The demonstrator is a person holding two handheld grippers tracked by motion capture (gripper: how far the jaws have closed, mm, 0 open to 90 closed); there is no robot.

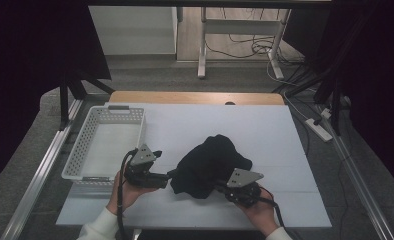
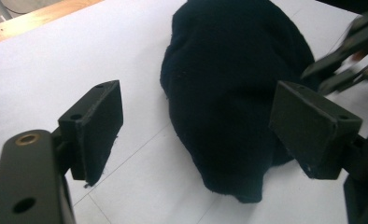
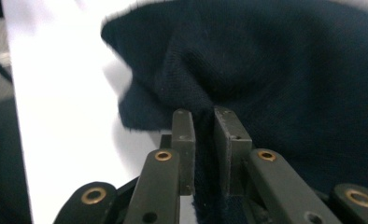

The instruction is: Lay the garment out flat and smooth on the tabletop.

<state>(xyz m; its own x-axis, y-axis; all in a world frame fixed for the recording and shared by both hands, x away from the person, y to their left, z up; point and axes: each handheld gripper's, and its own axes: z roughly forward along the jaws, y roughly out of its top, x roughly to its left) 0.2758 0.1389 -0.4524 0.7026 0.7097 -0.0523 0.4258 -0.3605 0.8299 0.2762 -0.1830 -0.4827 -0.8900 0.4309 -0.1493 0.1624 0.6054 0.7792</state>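
1. No readable text, label, brand, number or sign in the high view; none in the left gripper view; none in the right gripper view.

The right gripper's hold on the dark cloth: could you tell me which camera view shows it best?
The right gripper view: the right gripper has its pads pinching a fold of the dark cloth close up. The high view shows that gripper at the cloth's near edge, the pinch itself too small to judge. The left gripper view shows its jaws blurred beside the cloth.
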